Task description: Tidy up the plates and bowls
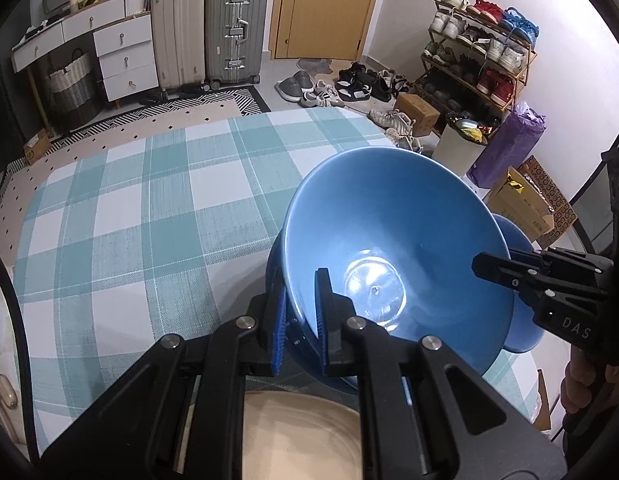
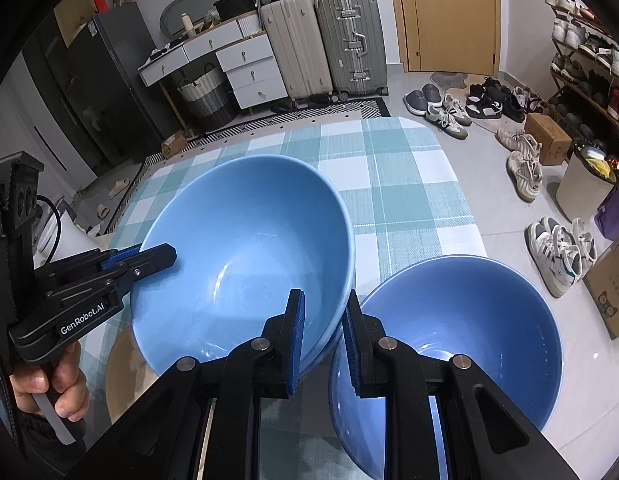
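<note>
Step in hand, by judgement: stacking bowls, with the large blue bowl (image 1: 397,240) being carried or seated. Left gripper (image 1: 300,292): pinching the near rim of that bowl, one pad inside the wall and one outside, pads close against both faces. Right gripper (image 2: 324,304): astride the opposite rim of the same bowl, one finger inside and one outside; cannot tell whether pressed onto the wall or merely straddling it, since a sliver of space seems to show beside the outer pad. Position of the bowl: tilted, between the two grippers, above the checked tablecloth (image 1: 149,200) near its front edge. Seems to sit partly over a darker blue form beneath, possibly another bowl; not certain. Just beside it, on the right: second blue bowl (image 2: 461,340), upright, with the right gripper's outer finger reaching over its rim. Below the left gripper: beige plate (image 1: 301,436), partly hidden. For the next move: level the large bowl, line it up over its intended seat, lower evenly from both sides, then spread the fingers only once the weight rests. Avoid knocking the neighbouring bowl with the right outer finger.
</note>
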`<state>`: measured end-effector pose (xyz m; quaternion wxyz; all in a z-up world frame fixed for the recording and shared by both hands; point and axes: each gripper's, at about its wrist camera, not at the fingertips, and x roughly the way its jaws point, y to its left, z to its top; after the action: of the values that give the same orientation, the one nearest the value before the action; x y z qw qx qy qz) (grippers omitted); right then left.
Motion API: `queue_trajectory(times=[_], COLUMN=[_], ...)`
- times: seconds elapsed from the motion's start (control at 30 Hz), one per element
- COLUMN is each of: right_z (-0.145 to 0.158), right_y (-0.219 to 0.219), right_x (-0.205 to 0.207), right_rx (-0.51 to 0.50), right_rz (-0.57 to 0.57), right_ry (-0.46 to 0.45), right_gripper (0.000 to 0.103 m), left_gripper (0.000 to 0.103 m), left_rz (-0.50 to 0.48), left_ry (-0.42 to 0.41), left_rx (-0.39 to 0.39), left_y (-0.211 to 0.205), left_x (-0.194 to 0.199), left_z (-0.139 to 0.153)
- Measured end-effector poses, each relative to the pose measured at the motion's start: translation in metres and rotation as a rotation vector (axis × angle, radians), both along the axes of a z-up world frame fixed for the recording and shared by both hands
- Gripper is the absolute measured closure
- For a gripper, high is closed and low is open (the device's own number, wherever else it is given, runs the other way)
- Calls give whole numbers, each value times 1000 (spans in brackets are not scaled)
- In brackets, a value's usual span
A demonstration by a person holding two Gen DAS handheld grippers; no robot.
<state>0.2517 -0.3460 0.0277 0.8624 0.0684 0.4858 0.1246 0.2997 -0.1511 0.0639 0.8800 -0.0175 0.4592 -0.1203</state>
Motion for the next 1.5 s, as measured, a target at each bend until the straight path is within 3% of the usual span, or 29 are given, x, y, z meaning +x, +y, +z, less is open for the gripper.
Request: queue_trajectory(times=[0.63,1.3,1.5], right_z=[-18,-24,-25], right_y=[6,13,10], right_x=[5,3,1], right_rx=[-59,-89,-87], right_rz=[13,21,18], right_ry=[29,43,45], right_gripper=[84,84,81], left_gripper=[94,94,89], left_rz=[-9,-7,-10], left_ry=[20,28,40], left_rx=[56,70,50], left_y=[-2,-2,3], left_x=[19,14,12], left_z=[-35,-38,-37])
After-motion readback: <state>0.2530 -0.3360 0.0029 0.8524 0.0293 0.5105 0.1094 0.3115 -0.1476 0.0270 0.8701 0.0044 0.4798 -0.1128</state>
